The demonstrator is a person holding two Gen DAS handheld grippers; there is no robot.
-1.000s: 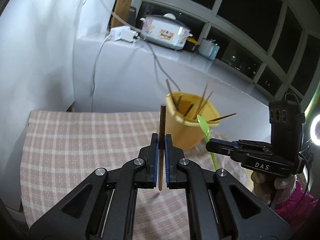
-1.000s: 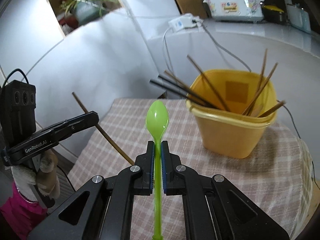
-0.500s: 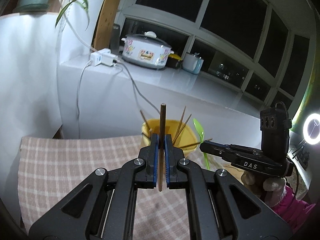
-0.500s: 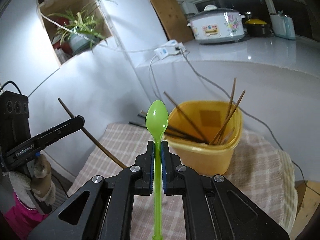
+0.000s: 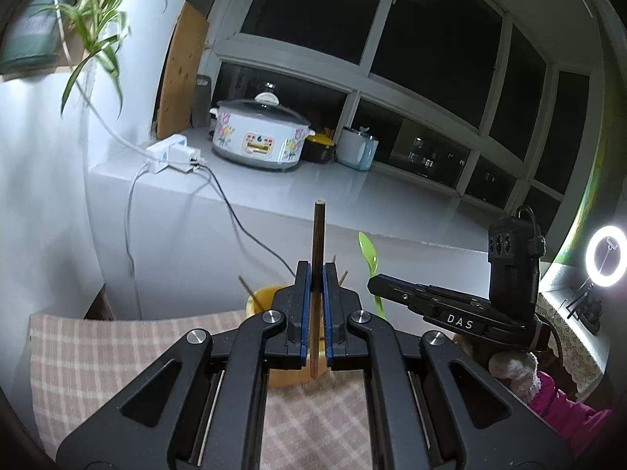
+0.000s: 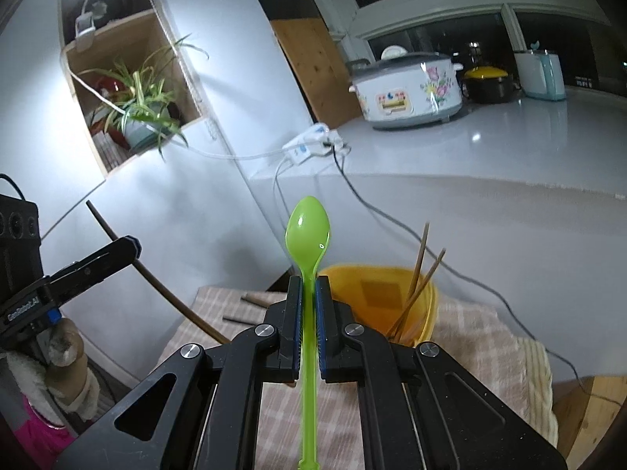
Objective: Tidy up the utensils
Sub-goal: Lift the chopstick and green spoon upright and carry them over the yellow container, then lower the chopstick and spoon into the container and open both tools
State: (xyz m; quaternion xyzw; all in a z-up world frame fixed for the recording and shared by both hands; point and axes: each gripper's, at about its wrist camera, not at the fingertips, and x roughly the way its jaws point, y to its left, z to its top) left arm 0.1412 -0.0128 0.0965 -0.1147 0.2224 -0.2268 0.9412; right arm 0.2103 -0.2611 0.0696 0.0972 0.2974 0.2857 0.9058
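Note:
My left gripper [image 5: 316, 268] is shut on a brown chopstick [image 5: 318, 231] that stands upright between its pads. My right gripper [image 6: 308, 282] is shut on a green plastic spoon [image 6: 308, 231], bowl end up. A yellow tub [image 6: 392, 297] holding several chopsticks sits on the checked tablecloth [image 6: 470, 337], beyond and below both grippers. In the left wrist view the tub [image 5: 260, 299] is mostly hidden behind my fingers, and the right gripper [image 5: 376, 282] with the spoon [image 5: 368, 252] shows at the right. The left gripper [image 6: 133, 244] shows at the left of the right wrist view.
A white counter [image 5: 352, 192] behind the table carries a flowered rice cooker [image 5: 258, 137], a power strip [image 5: 172, 152] with cables hanging down, and a mug [image 5: 356, 149]. A spider plant [image 6: 141, 113] sits in a wall niche. A ring light [image 5: 607, 254] glows at far right.
Both grippers have risen and tilted upward with their utensils still held. The yellow tub has dropped lower in both views and the counter and windows now fill more of the frame.

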